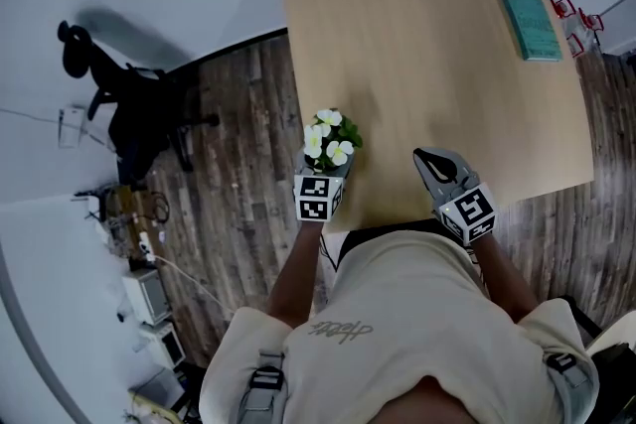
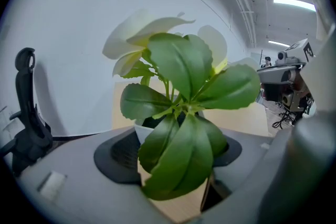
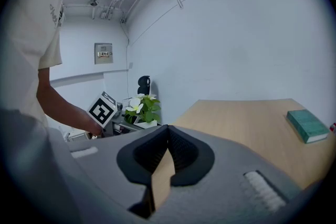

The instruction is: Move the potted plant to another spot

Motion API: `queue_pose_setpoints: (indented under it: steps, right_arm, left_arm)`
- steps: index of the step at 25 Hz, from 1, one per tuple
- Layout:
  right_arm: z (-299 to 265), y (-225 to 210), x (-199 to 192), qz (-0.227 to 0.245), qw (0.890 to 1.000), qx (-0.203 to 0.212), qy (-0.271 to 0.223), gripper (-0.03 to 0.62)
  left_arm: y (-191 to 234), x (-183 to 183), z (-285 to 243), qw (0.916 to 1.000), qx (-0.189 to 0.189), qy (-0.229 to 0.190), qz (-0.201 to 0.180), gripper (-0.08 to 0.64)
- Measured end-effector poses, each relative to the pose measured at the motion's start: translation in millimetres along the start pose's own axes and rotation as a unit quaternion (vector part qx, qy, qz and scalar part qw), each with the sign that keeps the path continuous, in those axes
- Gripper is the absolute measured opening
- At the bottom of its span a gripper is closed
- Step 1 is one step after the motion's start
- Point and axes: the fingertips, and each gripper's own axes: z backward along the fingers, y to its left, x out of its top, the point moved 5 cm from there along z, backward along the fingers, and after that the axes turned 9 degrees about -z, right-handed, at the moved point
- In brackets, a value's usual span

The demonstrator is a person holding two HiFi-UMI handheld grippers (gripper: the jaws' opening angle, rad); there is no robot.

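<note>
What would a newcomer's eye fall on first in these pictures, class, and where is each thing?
First comes the potted plant with its white flowers and broad green leaves, clamped in the left tongs at the near left corner of the wooden table. Next is the teal book lying flat near the table's far right corner. The right tongs are closed on nothing, over the table's near edge.

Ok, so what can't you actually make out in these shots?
- Left gripper view: the leaves of the potted plant cover most of its white pot and the spots where the left gripper grips it.
- Head view: the flowers and the marker cube hide the pot entirely.
- Head view: any print on the teal book is too small to read.
- Head view: the red items beside the book are too small to identify.
</note>
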Motion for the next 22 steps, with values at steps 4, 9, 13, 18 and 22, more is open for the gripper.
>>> queue_pose_setpoints:
  steps: [4,9,13,18,22]
  right_arm:
    - [10.4,-1.5,-1.1,0.007,1.0,-0.025,-0.009,0.003]
    - [24.9,-8.3,-4.8,-0.005,0.998,-0.062,-0.019,0.003]
    - [36.9,-15.9,-5.9,-0.032,0.994,-0.092,-0.039,0.003]
    - [52.7,-24.5,-3.8,-0.03,0.99,-0.13,-0.05,0.003]
    - [68.6,-31.9,-11.8,-0.038,0.985,-0.164,-0.05,0.003]
  left_arm:
    - [-10.0,12.2,12.0,0.9999,-0.008,-0.004,-0.013,0.357]
    - [-25.7,26.2,17.1,0.9989,-0.028,-0.003,-0.038,0.357]
    - [-40.5,35.0,18.2,0.9971,-0.051,-0.006,-0.057,0.357]
    - [-53.4,46.5,11.6,0.9939,-0.077,-0.018,-0.077,0.357]
    - [-67.7,49.7,0.7,0.9897,-0.098,-0.03,-0.099,0.357]
